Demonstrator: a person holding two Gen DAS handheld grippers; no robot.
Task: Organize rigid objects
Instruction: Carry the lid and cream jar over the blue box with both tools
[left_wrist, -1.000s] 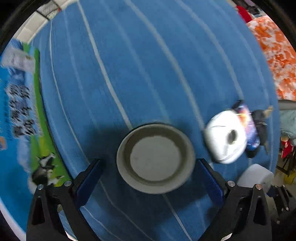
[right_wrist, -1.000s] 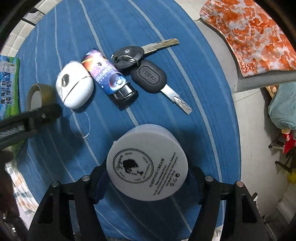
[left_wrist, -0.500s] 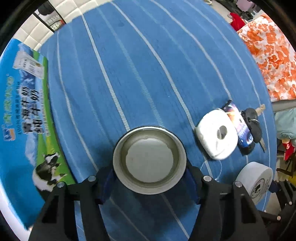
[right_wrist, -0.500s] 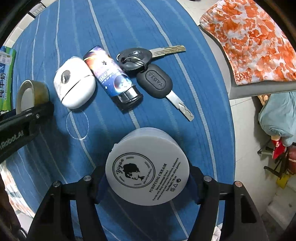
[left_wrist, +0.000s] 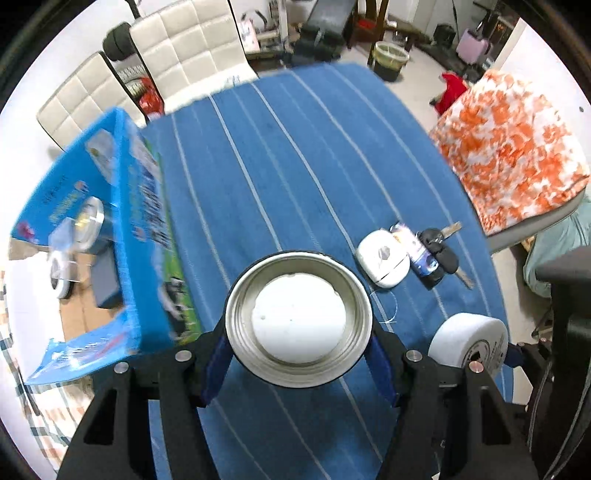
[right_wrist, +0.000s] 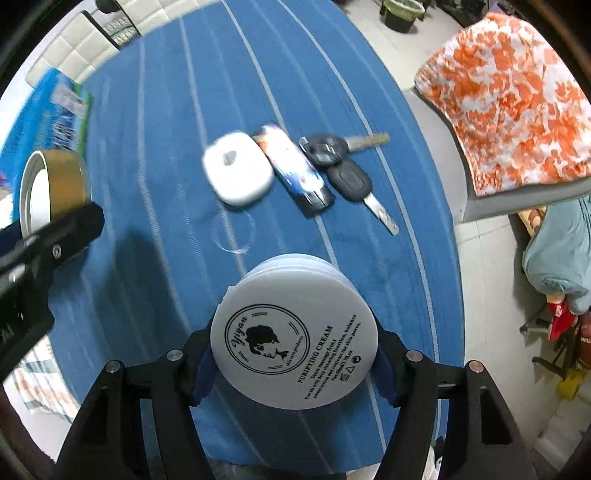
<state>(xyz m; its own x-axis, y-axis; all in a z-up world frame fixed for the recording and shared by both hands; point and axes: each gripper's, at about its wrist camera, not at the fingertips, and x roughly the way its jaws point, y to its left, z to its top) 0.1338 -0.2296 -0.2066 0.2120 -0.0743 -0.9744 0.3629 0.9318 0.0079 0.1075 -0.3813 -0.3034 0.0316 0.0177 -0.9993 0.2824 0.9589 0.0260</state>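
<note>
Seen only from the left wrist: an open blue carton (left_wrist: 122, 236) standing at the table's left edge, with round metal pieces inside, and two white quilted chairs (left_wrist: 155, 70) behind the table (left_wrist: 295, 155). Seen only from the right wrist: the printed face of the white cream jar (right_wrist: 293, 338), black lettering reading PURIFYING CREAM, and the gold side wall of the metal tin (right_wrist: 55, 188). Left tongs (left_wrist: 297, 347) clamped on that tin (left_wrist: 298, 319), blue pads pressed to its rim on both sides, held above the striped blue cloth; round, shallow, silvery inside with a white disc at the bottom. Right tongs (right_wrist: 293, 356) closed around the cream jar, smooth white plastic, a short cylinder, also lifted off the table (the same jar shows at lower right in the left view (left_wrist: 467, 345)). Lying on the cloth between the two: one white rounded case (right_wrist: 238, 173), one glossy lighter (right_wrist: 295, 171) with a colourful print just beside it, two black-headed keys (right_wrist: 345, 171) touching each other, and one thin clear loop (right_wrist: 232, 230) near the case. One orange-and-white patterned cloth (right_wrist: 513, 99) off the table to the right.
</note>
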